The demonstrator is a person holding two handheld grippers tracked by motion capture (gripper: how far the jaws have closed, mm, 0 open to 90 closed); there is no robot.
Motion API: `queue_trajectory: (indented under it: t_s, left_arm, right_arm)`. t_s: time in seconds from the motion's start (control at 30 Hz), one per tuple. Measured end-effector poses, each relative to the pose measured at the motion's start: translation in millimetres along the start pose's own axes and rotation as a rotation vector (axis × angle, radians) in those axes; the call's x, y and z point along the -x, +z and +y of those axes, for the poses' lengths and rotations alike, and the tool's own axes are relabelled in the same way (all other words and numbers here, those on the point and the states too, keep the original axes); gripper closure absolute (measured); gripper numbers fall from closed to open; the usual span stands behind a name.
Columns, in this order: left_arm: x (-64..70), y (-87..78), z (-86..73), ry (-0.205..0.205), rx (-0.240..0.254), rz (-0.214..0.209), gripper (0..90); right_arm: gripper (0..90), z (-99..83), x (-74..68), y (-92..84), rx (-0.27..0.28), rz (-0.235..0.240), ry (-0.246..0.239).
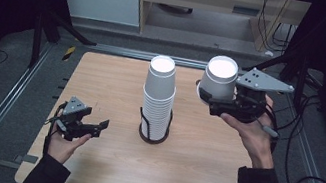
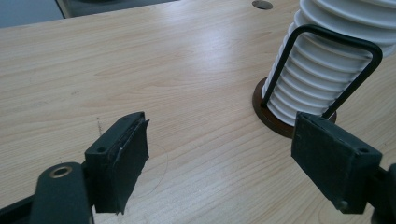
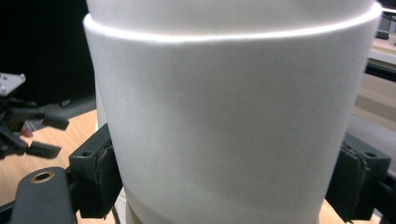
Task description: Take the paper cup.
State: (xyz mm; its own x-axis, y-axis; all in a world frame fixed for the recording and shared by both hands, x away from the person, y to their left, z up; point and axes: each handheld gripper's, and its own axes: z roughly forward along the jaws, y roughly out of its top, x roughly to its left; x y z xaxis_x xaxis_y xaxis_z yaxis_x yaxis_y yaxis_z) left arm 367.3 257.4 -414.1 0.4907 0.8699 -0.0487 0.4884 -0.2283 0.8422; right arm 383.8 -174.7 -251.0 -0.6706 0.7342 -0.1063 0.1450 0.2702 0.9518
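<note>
White paper cup [image 1: 219, 78] sits clamped in right tongs [image 1: 222, 102], held off the bench [image 1: 101, 172] right of the stack [image 1: 158, 101]. Left tongs [image 1: 86, 126] stand apart, empty, low near the holder [image 1: 152, 135]. Risks, as I judge: thin wall may crush under squeeze; cup may slip; a bump could topple the stack.

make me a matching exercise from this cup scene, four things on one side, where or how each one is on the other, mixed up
Things:
1. right gripper
2. left gripper
3. stack of paper cups
4. single paper cup

States:
A. stands in a dark wire holder at the middle of the table
B. jaws open over bare wood, nothing between them
C. held up off the table, to the right of the stack
D. jaws clamped on a cup's sides

Pairs: 1-D, 2-B, 3-A, 4-C
</note>
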Motion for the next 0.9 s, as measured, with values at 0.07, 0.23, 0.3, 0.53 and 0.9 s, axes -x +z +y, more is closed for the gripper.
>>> queue_trajectory:
  t_s: [0.07,0.23,0.3,0.53,0.9]
  left_arm:
    - [0.3,0.1,0.0,0.002,0.0,-0.001,18.2]
    - [1.5,0.6,0.3,0.005,-0.004,-0.007,18.2]
    - [1.8,0.7,0.3,0.006,-0.006,-0.009,18.2]
    - [3.8,2.5,0.1,0.021,-0.021,-0.023,18.4]
    - [10.6,7.0,0.3,0.054,-0.045,-0.052,18.5]
  right_arm:
    - [14.5,-2.9,0.0,-0.6,-0.007,0.002,-0.004]
    - [14.5,-21.6,0.6,-3.4,-0.036,0.017,-0.004]
    - [14.5,-24.0,0.9,-3.8,-0.039,0.02,-0.001]
    - [14.5,-52.0,2.3,-5.8,-0.077,0.043,0.002]
    - [14.4,-96.5,0.6,2.0,-0.163,0.117,0.001]
